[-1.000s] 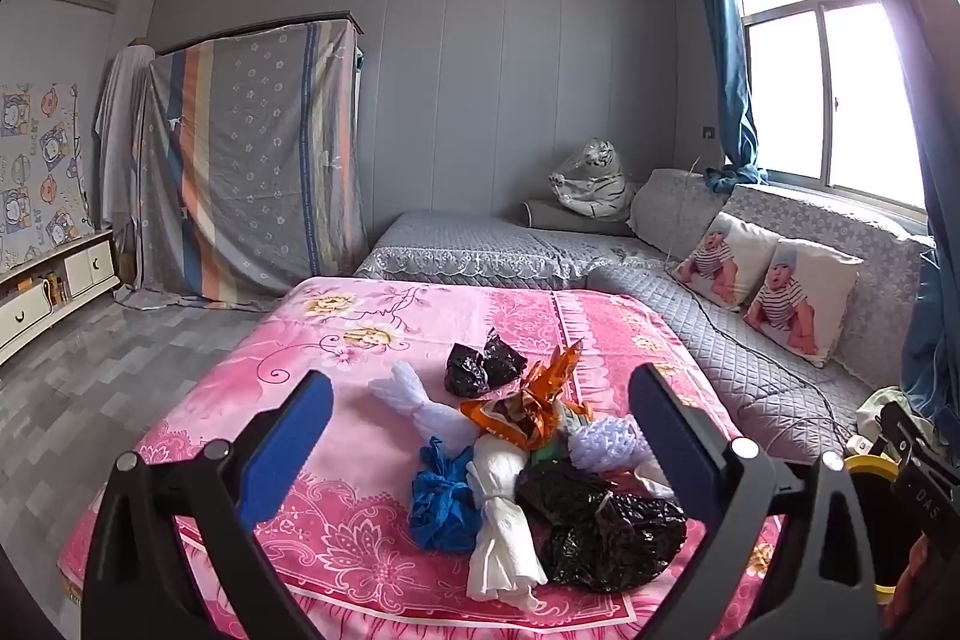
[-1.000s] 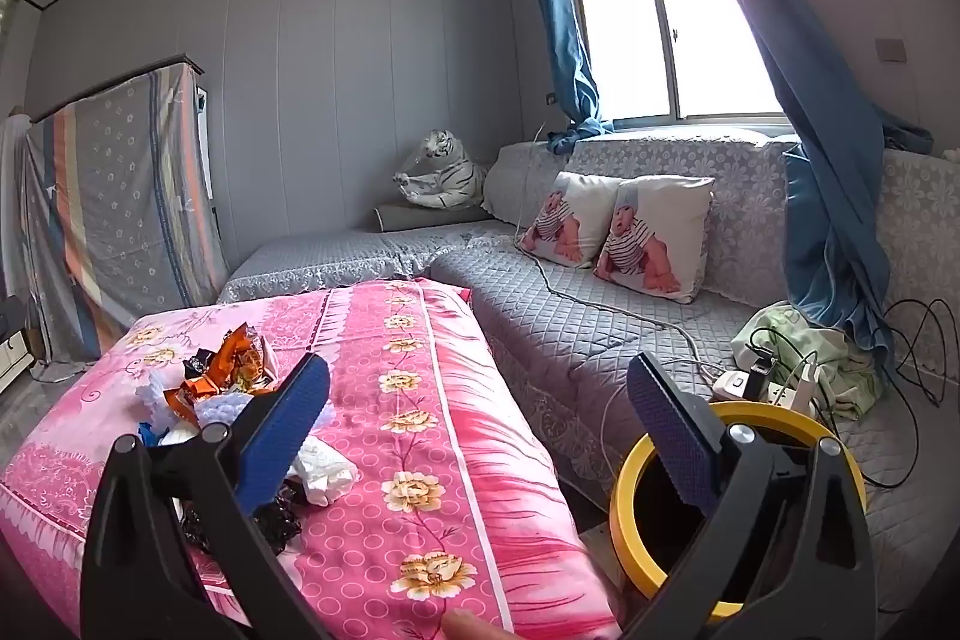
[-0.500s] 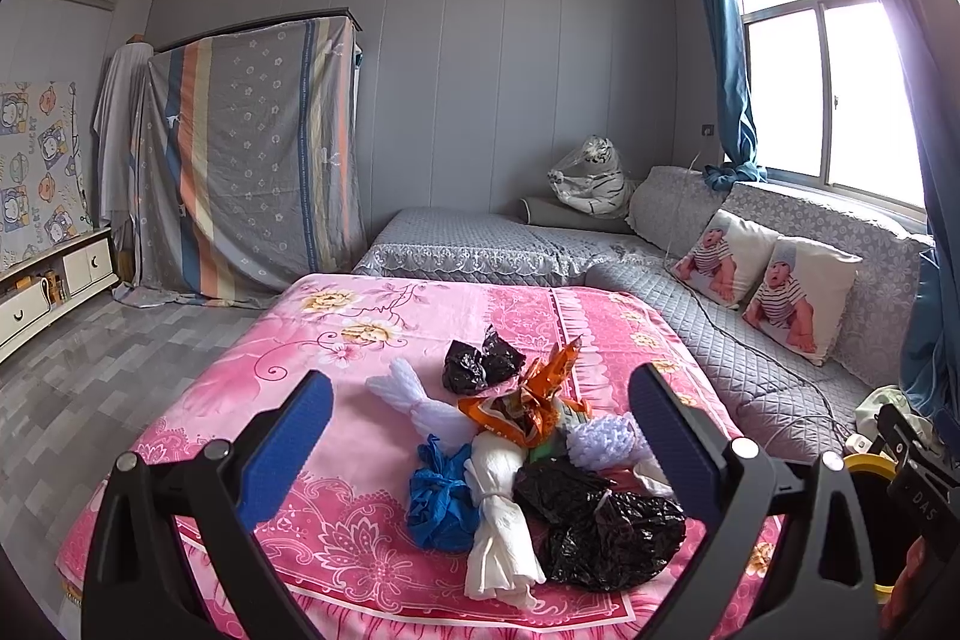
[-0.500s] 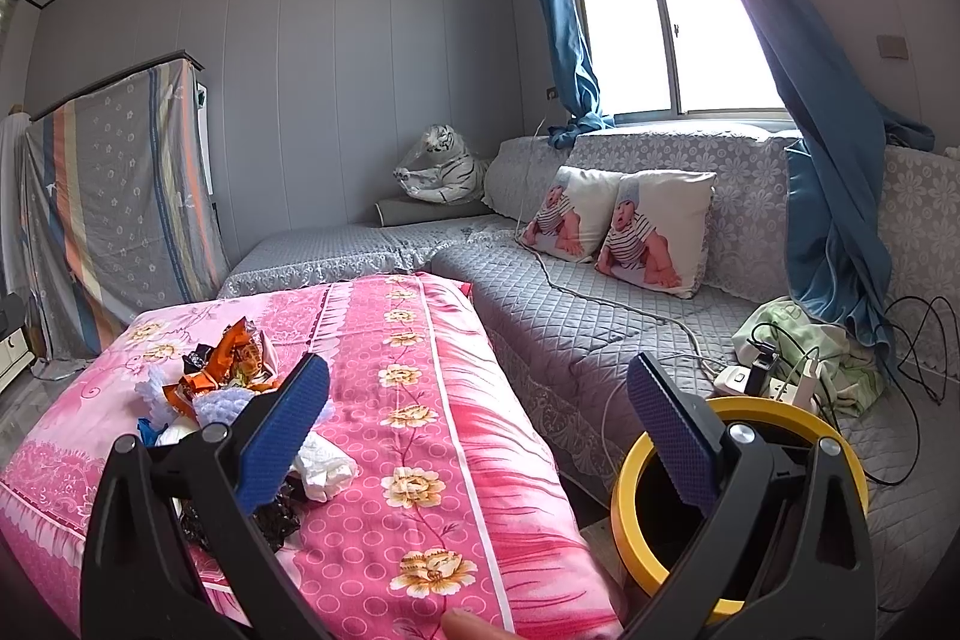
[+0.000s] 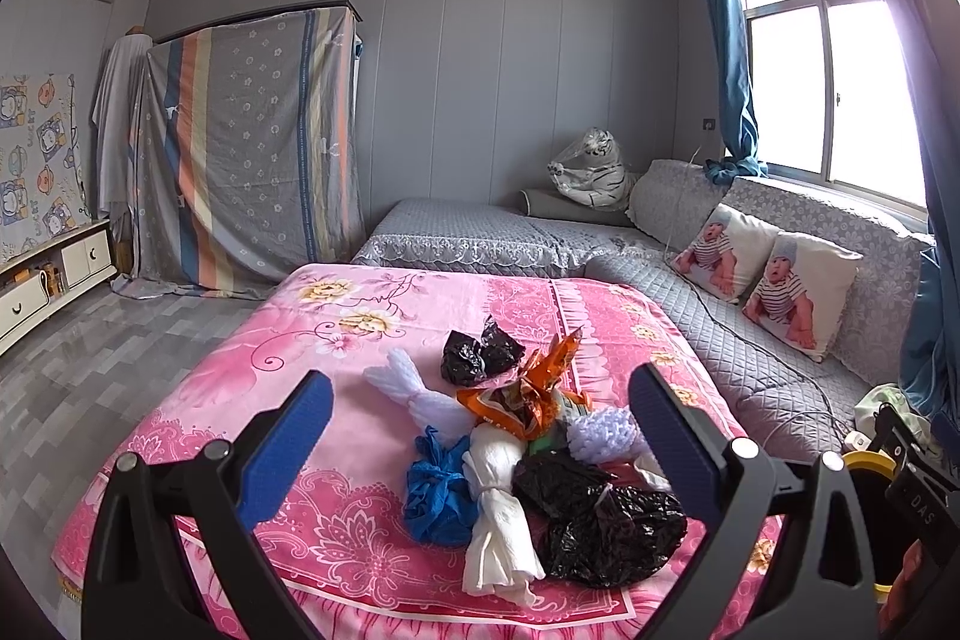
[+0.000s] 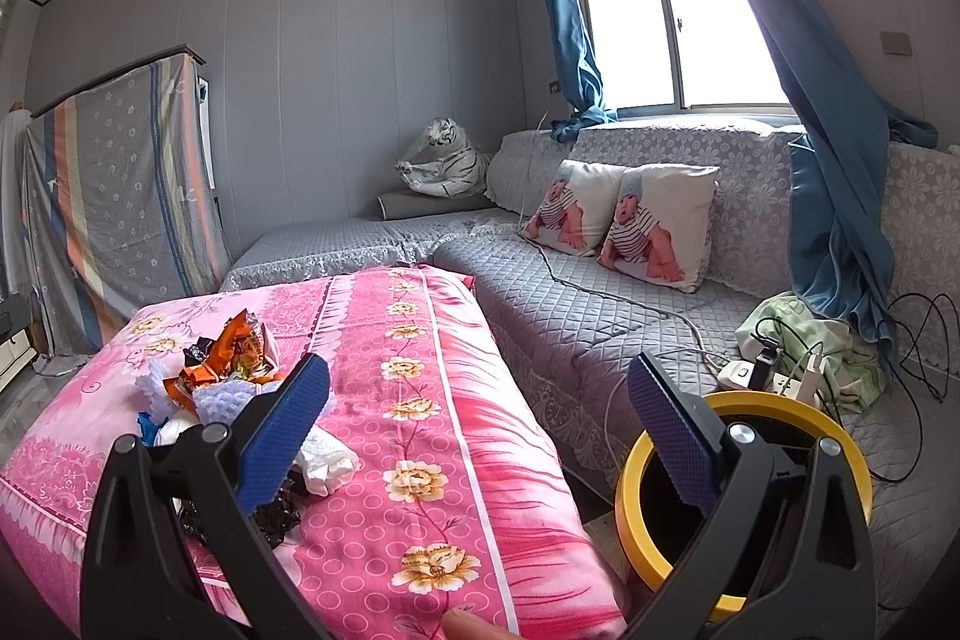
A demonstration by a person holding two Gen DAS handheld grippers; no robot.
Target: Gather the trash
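Observation:
A heap of trash lies on the pink flowered cover (image 5: 252,376): a large black bag (image 5: 606,526), a white tissue bundle (image 5: 498,514), a blue bag (image 5: 435,490), an orange wrapper (image 5: 528,388), white foam netting (image 5: 414,388) and a small black bag (image 5: 480,355). My left gripper (image 5: 480,436) is open, held just short of the heap. The right gripper (image 6: 480,430) is open too, with the heap (image 6: 228,376) at its left finger and a yellow-rimmed bin (image 6: 744,502) behind its right finger. Both hold nothing.
A grey quilted sofa (image 6: 600,316) runs along the right, carrying two printed pillows (image 6: 624,220), cables, a power strip (image 6: 774,376) and a green cloth. A plush tiger (image 5: 591,169) sits in the corner. A covered wardrobe (image 5: 252,148) stands at the back left.
Both views have drifted only slightly; the right gripper has edged a little toward the sofa side. Nothing was taken hold of or let go.

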